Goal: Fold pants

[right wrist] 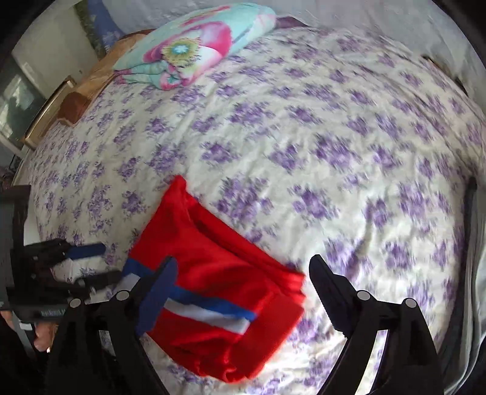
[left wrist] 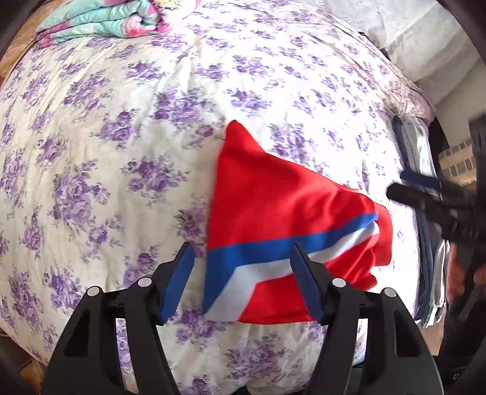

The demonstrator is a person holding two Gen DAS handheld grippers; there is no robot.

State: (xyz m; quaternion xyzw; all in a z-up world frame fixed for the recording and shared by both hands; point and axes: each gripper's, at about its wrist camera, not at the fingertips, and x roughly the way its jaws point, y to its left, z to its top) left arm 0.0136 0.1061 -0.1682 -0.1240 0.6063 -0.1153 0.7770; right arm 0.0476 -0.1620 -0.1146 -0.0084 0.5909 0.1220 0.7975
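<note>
A bed (right wrist: 303,136) fills both views, covered by a cream bedspread (left wrist: 121,127) printed with purple flowers. A folded turquoise and pink floral blanket (right wrist: 194,45) lies at its far end. A stack of folded blue and white clothes (left wrist: 425,243) sits along one edge.

Pants (left wrist: 273,194): red, with a blue and white stripe; folded into a compact, slightly rumpled bundle. Lying flat on the floral bed cover (left wrist: 121,121), near its front edge.

Right tongs (left wrist: 425,194) and bedspread (right wrist: 334,145) blur; the folded blanket (left wrist: 100,21) is cut off.
</note>
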